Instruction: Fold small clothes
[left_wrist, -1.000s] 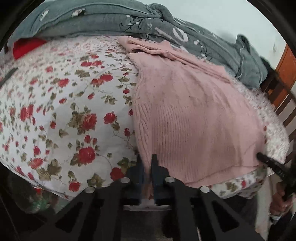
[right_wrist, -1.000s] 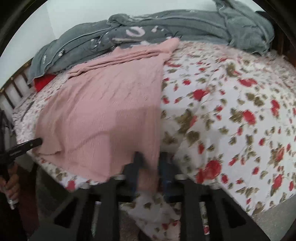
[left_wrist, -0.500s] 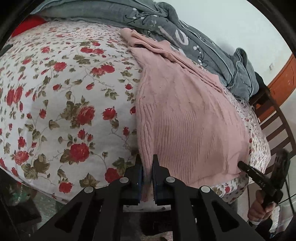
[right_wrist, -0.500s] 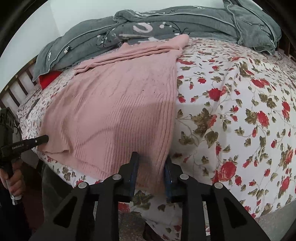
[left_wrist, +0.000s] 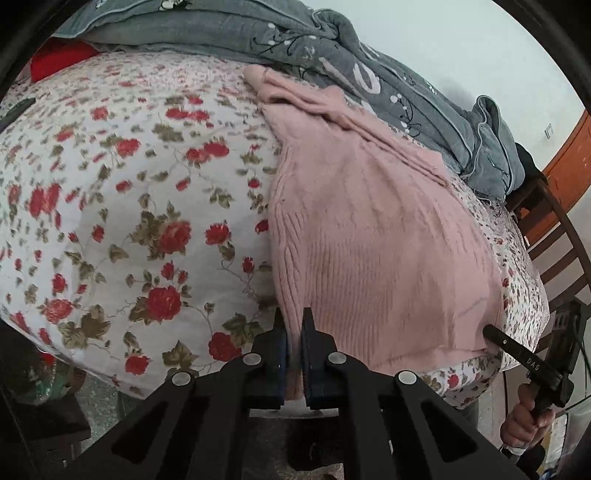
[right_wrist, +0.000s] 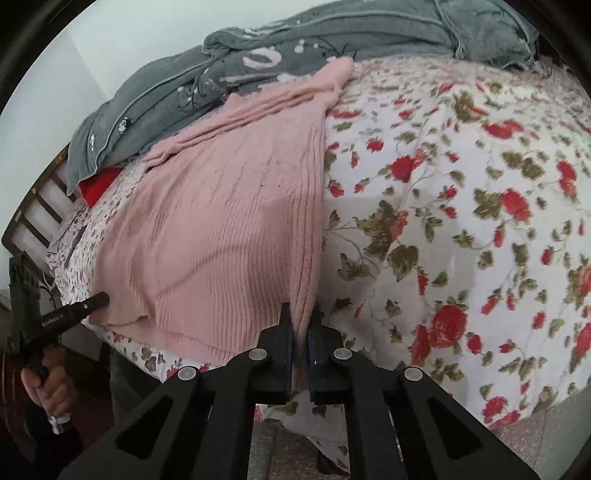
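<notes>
A pink knit sweater (left_wrist: 369, 236) lies spread on the floral bed, hem toward me, its top near the grey quilt. It also shows in the right wrist view (right_wrist: 229, 229). My left gripper (left_wrist: 293, 325) is shut on the hem's left corner at the bed's front edge. My right gripper (right_wrist: 300, 314) is shut on the hem's right corner. In each view the other gripper shows at the opposite hem corner: the right one in the left wrist view (left_wrist: 491, 332), the left one in the right wrist view (right_wrist: 99, 299).
The bed has a white sheet with red roses (left_wrist: 129, 206). A grey quilt (left_wrist: 369, 74) is bunched along the far side against the wall. A red pillow (left_wrist: 55, 62) lies by it. Wooden bed rails (left_wrist: 554, 236) stand at one end.
Both grippers have lifted and pulled the hem corners a little; the right jaws have narrowed on the fabric. The sweater lies flatter and more stretched.
</notes>
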